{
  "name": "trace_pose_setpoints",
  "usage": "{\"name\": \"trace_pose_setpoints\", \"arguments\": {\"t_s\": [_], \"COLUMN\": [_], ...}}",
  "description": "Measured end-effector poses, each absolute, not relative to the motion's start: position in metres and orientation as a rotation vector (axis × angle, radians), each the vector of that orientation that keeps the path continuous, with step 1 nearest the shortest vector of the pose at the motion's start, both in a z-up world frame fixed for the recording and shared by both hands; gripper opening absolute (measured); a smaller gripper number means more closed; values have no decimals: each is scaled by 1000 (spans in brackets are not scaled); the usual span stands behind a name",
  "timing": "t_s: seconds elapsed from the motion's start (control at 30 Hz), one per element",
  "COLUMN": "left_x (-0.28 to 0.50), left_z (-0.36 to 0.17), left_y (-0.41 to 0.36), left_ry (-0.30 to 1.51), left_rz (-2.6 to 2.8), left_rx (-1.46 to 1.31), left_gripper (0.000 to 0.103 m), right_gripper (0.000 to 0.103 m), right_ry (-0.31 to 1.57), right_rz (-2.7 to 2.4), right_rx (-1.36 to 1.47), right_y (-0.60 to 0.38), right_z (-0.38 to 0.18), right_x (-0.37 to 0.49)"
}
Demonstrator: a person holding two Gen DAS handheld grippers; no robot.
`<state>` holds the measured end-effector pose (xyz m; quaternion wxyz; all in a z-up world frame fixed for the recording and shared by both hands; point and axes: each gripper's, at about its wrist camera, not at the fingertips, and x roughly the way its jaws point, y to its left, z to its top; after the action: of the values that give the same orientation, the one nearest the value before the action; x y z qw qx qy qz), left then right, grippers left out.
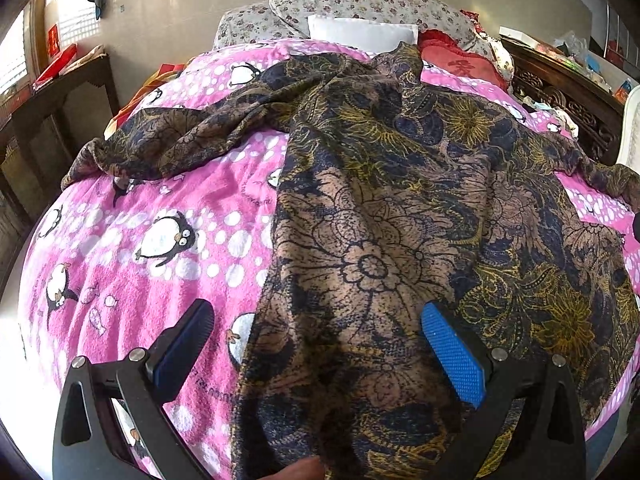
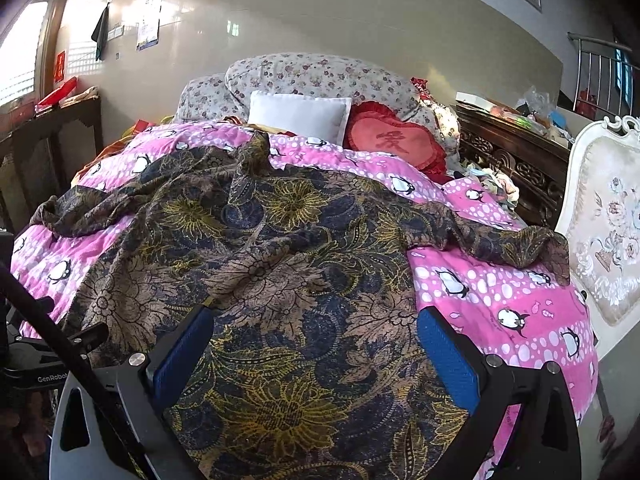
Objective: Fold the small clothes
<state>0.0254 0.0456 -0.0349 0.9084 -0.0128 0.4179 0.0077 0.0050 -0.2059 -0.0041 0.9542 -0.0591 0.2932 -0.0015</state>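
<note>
Tongs first: left tongs [image 1: 316, 344] spread wide, gripping nothing, poised low over the near hem of the floral garment [image 1: 400, 216], straddling its left edge with one blue pad above the pink blanket [image 1: 152, 208] and the other above the cloth. Right tongs [image 2: 314, 346] likewise wide apart and empty, hanging over the garment's near right portion, the right pad close to where fabric meets blanket.

Barely begun, by the look of it. Spread roughly flat across the bed, collar end toward the pillows, 2 sleeves flung outward: left sleeve [image 1: 132, 152] bunched and twisted, right sleeve [image 2: 516, 244] rumpled near the bed's edge. No fold yet visible; body creased and ridged along the middle. Probably left to do: smoothing, bringing both sleeves in, then doubling the body over.

Thin, drapey woven stuff, printed with large brown and mustard flowers on navy; clings to bumps beneath, likely to slip and wrinkle when lifted. Fleecy, nubbly blanket under it, pink with penguins and white dots. Beyond, a white pillow [image 2: 300, 116], a red heart cushion [image 2: 394, 136] with frilled edge, and flower-sprigged bolsters [image 2: 316, 74]. Textured, dimpled blue rubber on the pads.
</note>
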Motion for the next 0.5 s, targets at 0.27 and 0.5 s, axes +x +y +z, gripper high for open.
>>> {"name": "trace_pose_setpoints", "arguments": {"t_s": [0.27,0.5], "left_x": [24,22], "left_z": [-29,-26], "left_y": [28,-2], "left_ry": [861,862], "left_rz": [33,21], "left_rx": [25,82], "left_gripper": [103,103], "right_gripper": [103,103], "right_ry": [585,582], "right_rz": [7,2], "right_rx": [-71,-9], "right_y": [-223,-251], "right_z": [-10,-18], "right_x": [1,-5]}}
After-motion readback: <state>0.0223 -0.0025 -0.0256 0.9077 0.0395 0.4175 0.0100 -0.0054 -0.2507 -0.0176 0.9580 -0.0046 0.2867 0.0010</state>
